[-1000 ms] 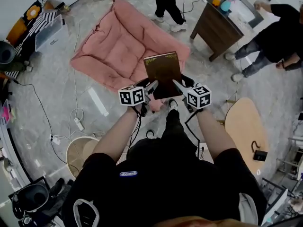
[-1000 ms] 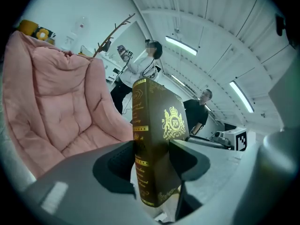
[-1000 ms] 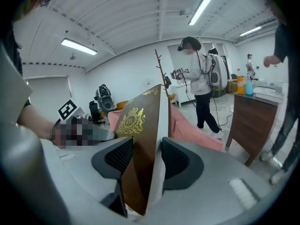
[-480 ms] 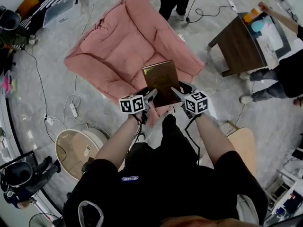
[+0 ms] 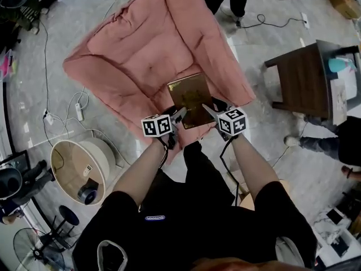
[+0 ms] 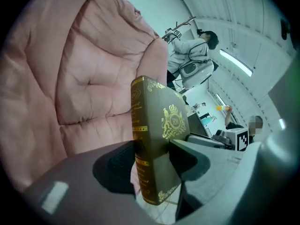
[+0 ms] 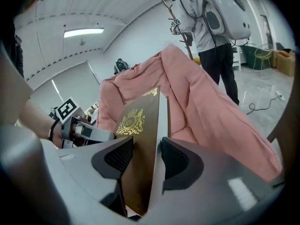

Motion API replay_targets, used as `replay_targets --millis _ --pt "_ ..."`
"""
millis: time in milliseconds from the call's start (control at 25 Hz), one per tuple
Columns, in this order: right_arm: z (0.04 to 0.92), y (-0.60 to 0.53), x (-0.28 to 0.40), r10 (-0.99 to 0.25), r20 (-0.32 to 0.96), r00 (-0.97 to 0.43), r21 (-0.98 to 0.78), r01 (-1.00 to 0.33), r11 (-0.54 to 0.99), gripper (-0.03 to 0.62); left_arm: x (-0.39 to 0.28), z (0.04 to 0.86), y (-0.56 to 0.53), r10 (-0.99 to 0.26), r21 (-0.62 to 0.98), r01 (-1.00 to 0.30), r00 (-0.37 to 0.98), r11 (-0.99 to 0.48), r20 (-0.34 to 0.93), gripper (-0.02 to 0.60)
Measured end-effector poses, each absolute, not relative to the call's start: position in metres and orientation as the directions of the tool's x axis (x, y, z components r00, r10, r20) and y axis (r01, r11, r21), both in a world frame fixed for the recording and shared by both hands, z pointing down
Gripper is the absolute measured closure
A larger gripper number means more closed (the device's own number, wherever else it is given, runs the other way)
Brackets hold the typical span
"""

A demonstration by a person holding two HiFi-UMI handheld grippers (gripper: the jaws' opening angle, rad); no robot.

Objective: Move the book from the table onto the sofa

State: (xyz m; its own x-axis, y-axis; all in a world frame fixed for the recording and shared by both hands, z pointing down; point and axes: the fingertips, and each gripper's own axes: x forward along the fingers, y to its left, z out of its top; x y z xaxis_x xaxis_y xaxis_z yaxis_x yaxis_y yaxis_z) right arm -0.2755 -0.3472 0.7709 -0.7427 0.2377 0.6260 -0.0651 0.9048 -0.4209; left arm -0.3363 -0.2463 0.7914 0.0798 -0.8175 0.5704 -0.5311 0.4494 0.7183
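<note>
Head view: you hold the book (image 5: 192,97) out in front of you, cover up, one gripper on each side of its near end. The left gripper (image 5: 179,115) is clamped on the spine side and the right gripper (image 5: 209,109) on the page side, so both are equally near. The book's long axis runs straight away from you. It lies over the near edge of the pink sofa (image 5: 146,49), and most of the seat lies beyond it, up and left in this view. You cannot tell from here whether the book touches the cushion. The dark table (image 5: 302,75) stands well apart on your right.

Left gripper view: the jaws are pressed on the book, one pad at the spine edge and one on the crested cover — the book stands on edge between them. Quilted pink cushion fills the left of the view, beyond the book.

Right gripper view: the jaws are closed on the book's page side, with the pads on its two covers. The sofa rises behind it.

By my judgement, the move ahead is forward and down — toward the seat.
</note>
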Motion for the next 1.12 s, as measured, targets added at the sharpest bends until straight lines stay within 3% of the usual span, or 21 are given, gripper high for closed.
replay_targets --millis 440,1120 --pt "0.882 -0.355 -0.331 0.362 0.678 -0.640 -0.455 0.023 0.890 0.370 -0.366 0.901 -0.246 -0.772 0.722 -0.373 0.021 0.583 0.635 0.342" --pt "0.952 -0.352 -0.358 0.402 0.714 -0.573 -0.450 0.063 0.891 0.370 -0.385 0.968 -0.242 -0.725 0.684 -0.339 0.010 0.646 0.689 0.341"
